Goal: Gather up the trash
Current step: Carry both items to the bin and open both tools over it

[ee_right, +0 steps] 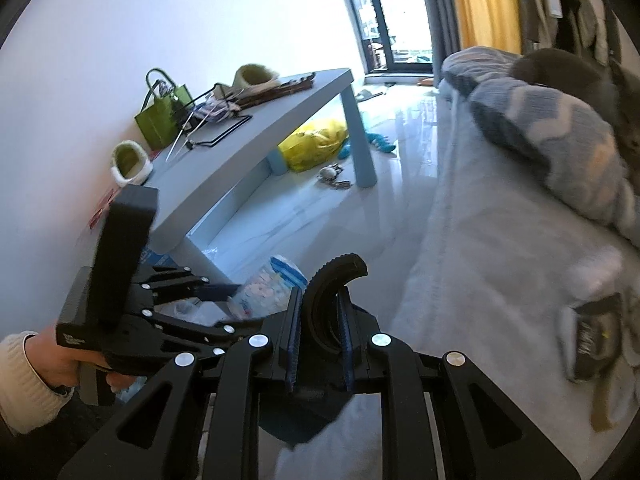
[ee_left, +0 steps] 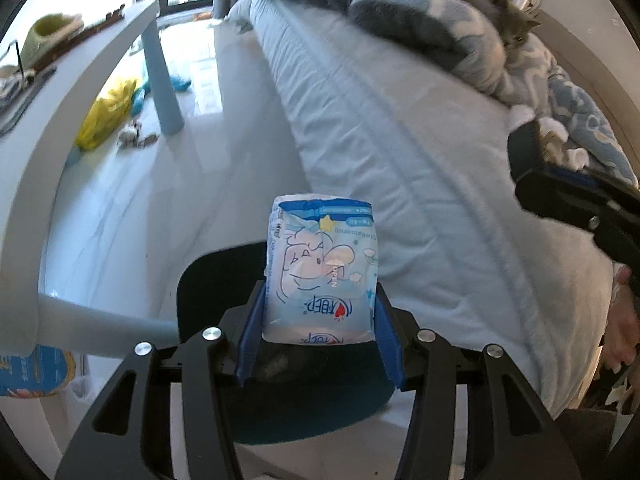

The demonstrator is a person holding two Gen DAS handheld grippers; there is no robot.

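- My left gripper (ee_left: 320, 312) is clamped on a tissue pack (ee_left: 322, 268); both blue pads (ee_left: 252, 332) press its sides and it stands upright between them, print upside down.
- From the right wrist camera I see that same pack (ee_right: 266, 288) in the left gripper (ee_right: 236, 294), held by a hand (ee_right: 68, 364) in a cream sleeve (ee_right: 22, 380).
- My right gripper (ee_right: 320, 320) is closed on a black curved piece (ee_right: 332, 292), a ribbed arc that sticks up past the fingertips. I cannot tell what it is.
- Below the left gripper is a dark chair seat (ee_left: 216, 272) over pale floor (ee_left: 120, 208).
- The bed (ee_left: 400, 160) runs along the right, with a grey cat (ee_left: 516, 28) on a patterned blanket (ee_left: 560, 92).
- A low table (ee_right: 280, 120) stands to the left, a yellow bag (ee_right: 316, 142) under it, a green bag (ee_right: 160, 116) and slippers (ee_right: 130, 162) on top.
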